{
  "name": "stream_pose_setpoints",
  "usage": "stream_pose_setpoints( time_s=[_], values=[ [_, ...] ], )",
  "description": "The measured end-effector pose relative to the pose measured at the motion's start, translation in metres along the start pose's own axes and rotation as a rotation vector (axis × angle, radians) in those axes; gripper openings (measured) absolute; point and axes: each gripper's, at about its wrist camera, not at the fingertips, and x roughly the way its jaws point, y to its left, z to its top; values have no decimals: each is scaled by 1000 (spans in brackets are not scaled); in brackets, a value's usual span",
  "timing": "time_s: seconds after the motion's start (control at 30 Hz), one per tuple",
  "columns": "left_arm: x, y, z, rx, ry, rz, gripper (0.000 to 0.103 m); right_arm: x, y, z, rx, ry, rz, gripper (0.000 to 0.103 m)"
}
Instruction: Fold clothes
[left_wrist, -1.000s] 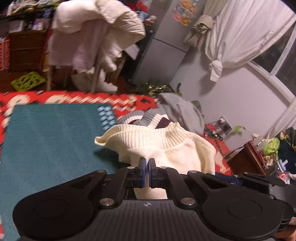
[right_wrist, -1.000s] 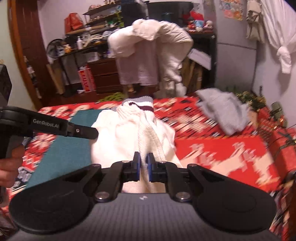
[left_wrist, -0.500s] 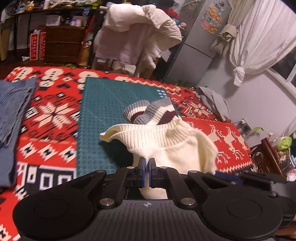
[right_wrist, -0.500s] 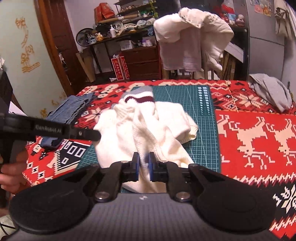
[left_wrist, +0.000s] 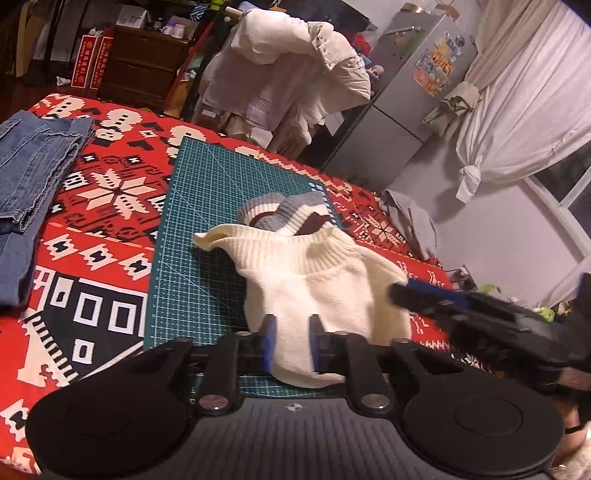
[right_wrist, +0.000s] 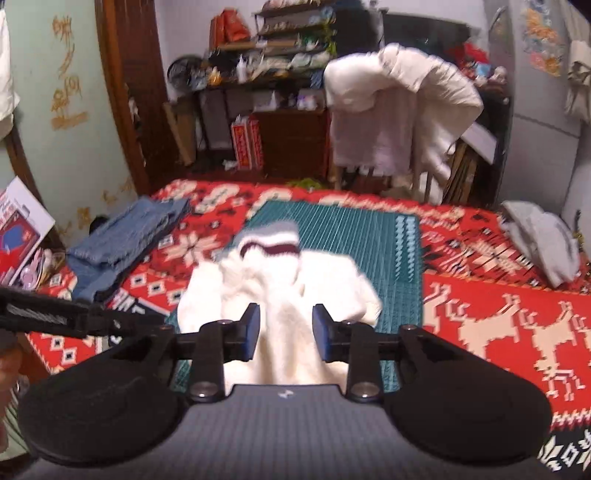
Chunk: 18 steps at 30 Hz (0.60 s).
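A cream knit sweater (left_wrist: 310, 284) with grey and maroon striped cuffs (left_wrist: 280, 214) lies bunched on the green cutting mat (left_wrist: 195, 221). My left gripper (left_wrist: 290, 341) is open, its blue pads on either side of the sweater's near hem. In the right wrist view the same sweater (right_wrist: 284, 295) lies on the mat (right_wrist: 354, 229), and my right gripper (right_wrist: 284, 334) stands open over its near edge. The right gripper's black body (left_wrist: 480, 306) shows at the sweater's right side in the left view.
A red patterned blanket (left_wrist: 103, 206) covers the bed. Folded blue jeans (left_wrist: 29, 166) lie at the left, a grey garment (right_wrist: 543, 236) at the far right. A chair draped with white clothes (right_wrist: 391, 103), shelves and a fridge (left_wrist: 399, 96) stand beyond the bed.
Both grippers were shut on the sweater and have opened, letting it drop onto the mat. Both views have tilted down and drawn back a little.
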Motion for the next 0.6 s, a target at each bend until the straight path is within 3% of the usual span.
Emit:
stream_pose_setpoints(
  time_s=[0.03,0.17,0.33,0.43,0.53,0.6],
  values=[
    [-1,-3,1,1,1,-3,24,5,1,-1,1,13,6,11],
    [-6,-6,4,-11,-7,-40,33,3,10,-11,28,13,66,11],
    [-8,-4,4,-57,9,-90,35,0,32,-24,39,43,187,10],
    [-7,-2,1,-70,22,-74,36,0,52,-31,20,63,239,10],
    [-2,9,-7,-104,50,-39,29,0,66,-36,0,79,262,10],
    [-2,17,-12,-129,49,-34,12,0,71,-38,-9,90,265,11]
  ],
)
